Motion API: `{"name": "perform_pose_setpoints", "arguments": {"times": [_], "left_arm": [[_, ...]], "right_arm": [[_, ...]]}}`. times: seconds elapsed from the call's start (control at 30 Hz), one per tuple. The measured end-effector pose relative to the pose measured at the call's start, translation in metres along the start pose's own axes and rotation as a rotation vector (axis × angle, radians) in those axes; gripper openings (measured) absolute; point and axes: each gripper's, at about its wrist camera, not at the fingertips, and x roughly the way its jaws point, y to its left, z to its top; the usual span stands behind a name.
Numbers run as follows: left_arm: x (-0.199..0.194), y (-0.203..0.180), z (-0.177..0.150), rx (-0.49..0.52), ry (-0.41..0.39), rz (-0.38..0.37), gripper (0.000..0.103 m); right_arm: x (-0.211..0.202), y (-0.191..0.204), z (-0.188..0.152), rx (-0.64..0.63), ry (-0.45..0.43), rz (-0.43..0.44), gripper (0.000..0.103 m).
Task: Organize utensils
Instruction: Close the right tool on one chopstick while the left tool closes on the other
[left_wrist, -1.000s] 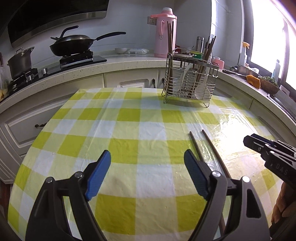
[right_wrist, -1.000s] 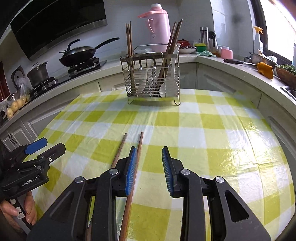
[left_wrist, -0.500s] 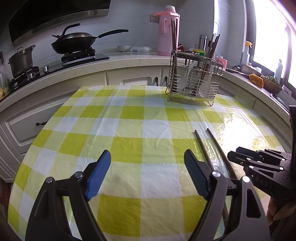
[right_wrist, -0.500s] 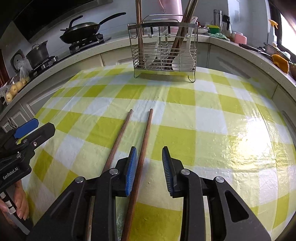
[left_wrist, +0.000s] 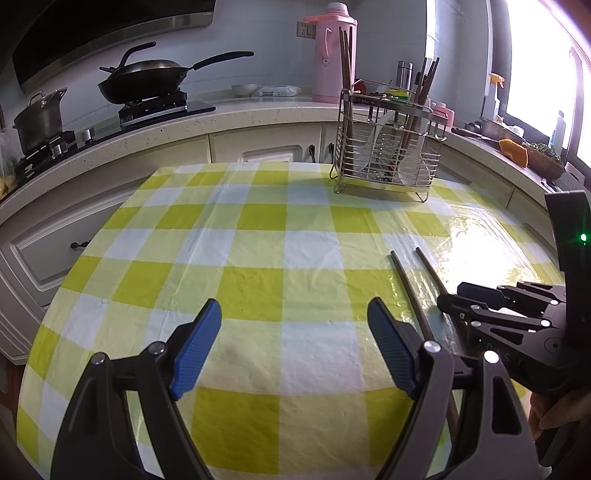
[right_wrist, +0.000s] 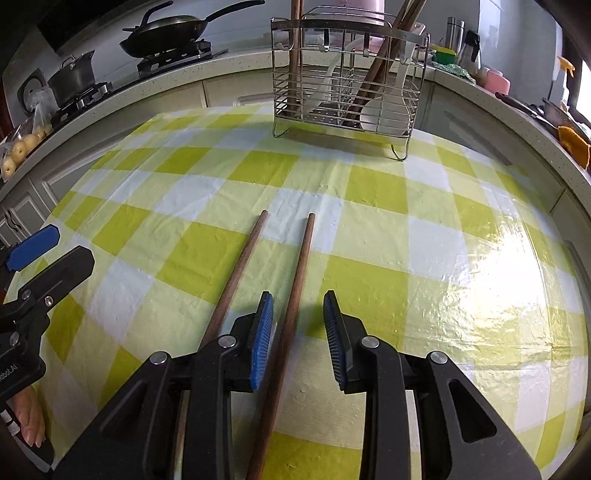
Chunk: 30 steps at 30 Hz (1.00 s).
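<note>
Two brown wooden chopsticks lie side by side on the green-and-white checked tablecloth (right_wrist: 424, 258). In the right wrist view the right chopstick (right_wrist: 301, 266) runs between my right gripper's (right_wrist: 298, 338) open jaws; the left chopstick (right_wrist: 242, 262) lies just outside its left pad. The right gripper sits low over the cloth. My left gripper (left_wrist: 295, 350) is wide open and empty, to the left of the chopsticks (left_wrist: 402, 275). A wire utensil rack (right_wrist: 347, 85) with chopsticks and white spoons stands at the table's far side; it also shows in the left wrist view (left_wrist: 386, 155).
A counter runs behind the table with a wok (left_wrist: 147, 79), a pot (left_wrist: 38, 118) and a pink thermos (left_wrist: 330, 55). A window side counter on the right holds bottles and an orange cloth (left_wrist: 513, 151). Each gripper shows at the edge of the other's view.
My right gripper has moved forward and down toward the cloth, bringing the right chopstick between its jaws. The left gripper has stayed wide open and shifted little.
</note>
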Motion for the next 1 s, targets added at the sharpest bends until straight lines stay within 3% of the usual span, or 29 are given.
{"name": "perform_pose_setpoints", "arguments": {"times": [0.1, 0.17, 0.2, 1.0], "left_arm": [[0.001, -0.003, 0.0, 0.009, 0.006, 0.0, 0.079], [0.002, -0.005, -0.001, 0.013, 0.013, -0.001, 0.079], [0.003, -0.005, -0.001, 0.013, 0.016, -0.002, 0.079], [0.031, -0.076, 0.01, 0.107, 0.082, -0.054, 0.078]], "right_arm": [[-0.002, 0.0, -0.003, -0.006, -0.017, -0.012, 0.023], [-0.004, 0.001, -0.005, -0.017, -0.02, -0.016, 0.009], [-0.004, 0.001, -0.006, -0.022, -0.023, -0.026, 0.008], [-0.054, -0.064, -0.028, 0.13, -0.141, -0.032, 0.006]]}}
